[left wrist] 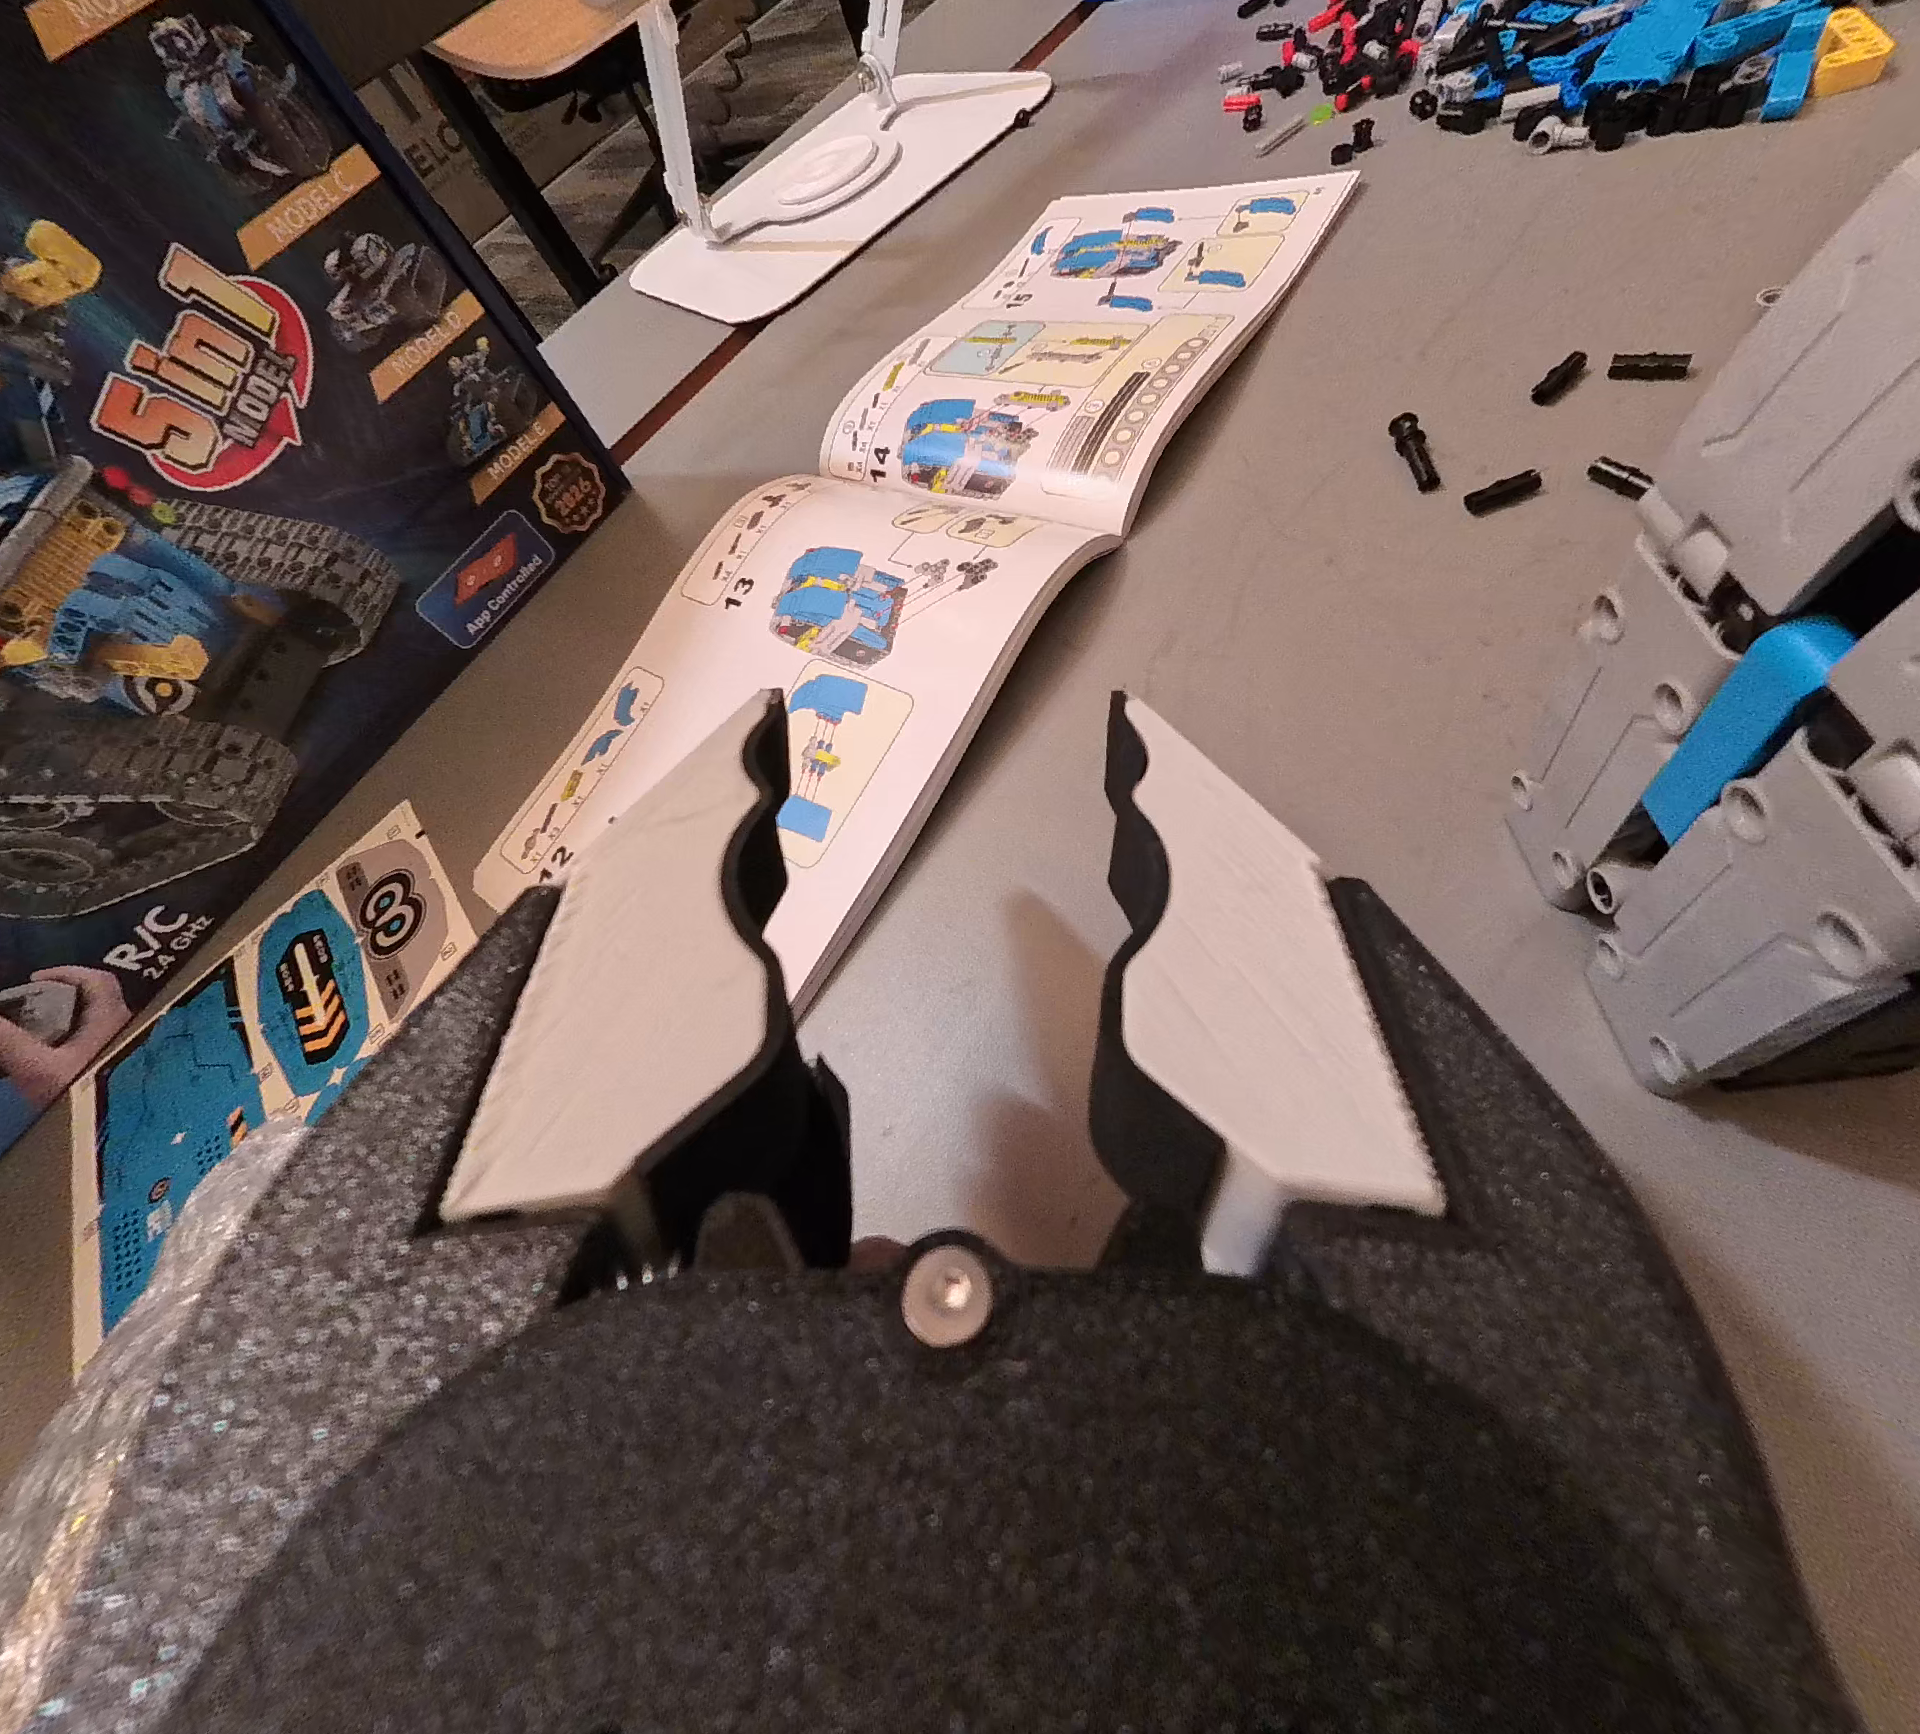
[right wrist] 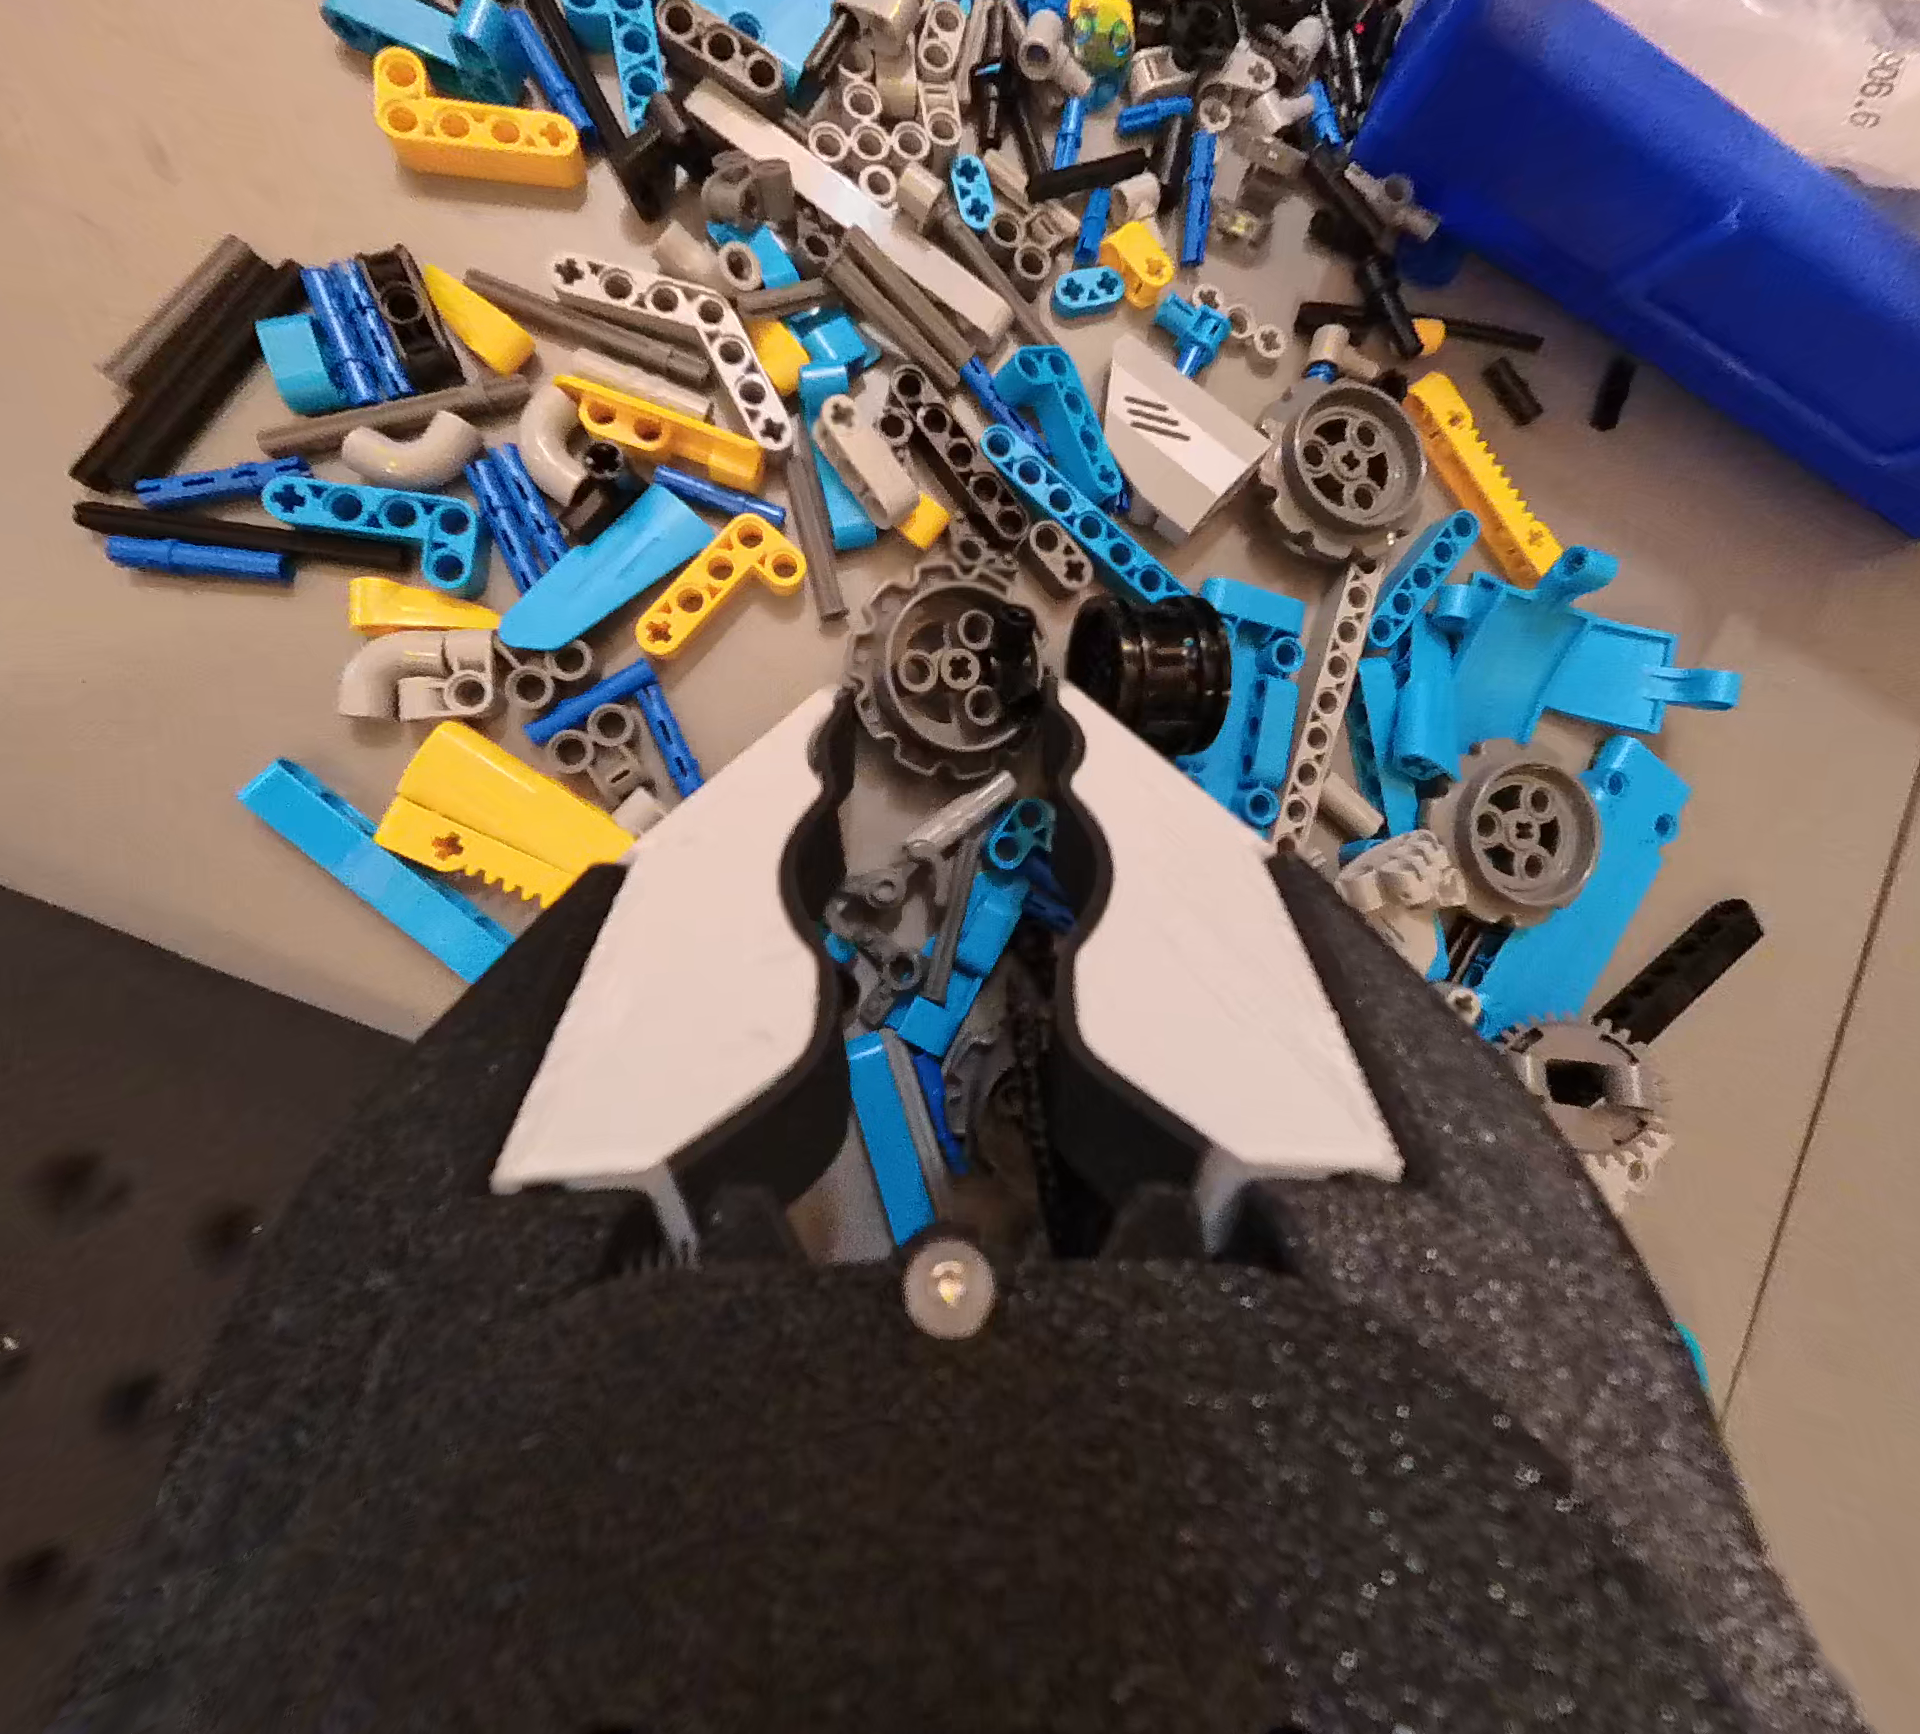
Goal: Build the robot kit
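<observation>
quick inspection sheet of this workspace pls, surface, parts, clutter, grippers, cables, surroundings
surface: grey table, bare between items.
job's things: open instruction booklet; grey and blue partly built model; loose brick pile; grey gear wheel.
clutter: sticker sheet, bubble wrap, loose black pins.
grippers: left gripper open over the booklet's edge, holding nothing; right gripper open, its tips either side of the gear wheel.
cables: nothing seen.
surroundings: printed kit box, white lamp, blue bin.
</observation>
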Available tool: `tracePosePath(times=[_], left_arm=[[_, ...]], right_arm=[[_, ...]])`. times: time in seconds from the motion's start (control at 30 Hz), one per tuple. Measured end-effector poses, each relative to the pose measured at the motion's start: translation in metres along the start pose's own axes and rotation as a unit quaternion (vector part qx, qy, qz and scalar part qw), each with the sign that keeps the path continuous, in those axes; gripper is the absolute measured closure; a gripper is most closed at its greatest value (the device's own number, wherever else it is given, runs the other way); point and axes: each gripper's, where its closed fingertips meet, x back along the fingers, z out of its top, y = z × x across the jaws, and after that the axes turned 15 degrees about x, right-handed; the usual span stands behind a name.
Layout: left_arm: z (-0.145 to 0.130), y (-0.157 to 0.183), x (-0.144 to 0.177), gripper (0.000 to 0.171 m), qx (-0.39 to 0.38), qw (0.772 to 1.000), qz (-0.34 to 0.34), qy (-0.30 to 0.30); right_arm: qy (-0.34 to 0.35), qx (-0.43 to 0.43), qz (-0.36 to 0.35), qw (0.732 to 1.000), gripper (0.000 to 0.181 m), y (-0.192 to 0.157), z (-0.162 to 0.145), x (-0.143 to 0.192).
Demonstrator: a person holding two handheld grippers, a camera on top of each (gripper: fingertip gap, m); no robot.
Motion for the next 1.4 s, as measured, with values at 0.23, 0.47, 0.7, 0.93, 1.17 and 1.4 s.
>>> tracePosePath(times=[0.23, 0.47, 0.7, 0.93, 1.17, 1.4], left_arm=[[0.0, 0.0, 0.0, 0.11, 0.0, 1.0, 0.0, 0.0], [0.0, 0.0, 0.0, 0.11, 0.0, 1.0, 0.0, 0.0], [0.0, -0.001, 0.0, 0.11, 0.002, 1.0, 0.0, 0.0], [0.001, -0.005, 0.0, 0.11, 0.029, 1.0, -0.006, 0.0], [0.001, -0.008, 0.0, 0.11, 0.058, 0.998, -0.016, -0.003], [-0.001, -0.011, -0.003, 0.14, 0.121, 0.991, -0.058, -0.022]], right_arm=[[0.008, 0.024, 0.052, 0.998, 0.146, -0.021, 0.008, 0.007], [-0.004, 0.001, 0.066, 0.998, 0.136, -0.022, 0.004, 0.007], [0.054, -0.047, 0.028, 0.997, 0.136, -0.005, 0.031, 0.014], [0.212, -0.181, 0.041, 0.96, 0.151, -0.029, 0.098, 0.031], [0.293, -0.213, 0.082, 0.928, 0.152, -0.067, 0.145, 0.034], [0.302, -0.151, 0.074, 0.938, 0.155, -0.091, 0.183, 0.017]])
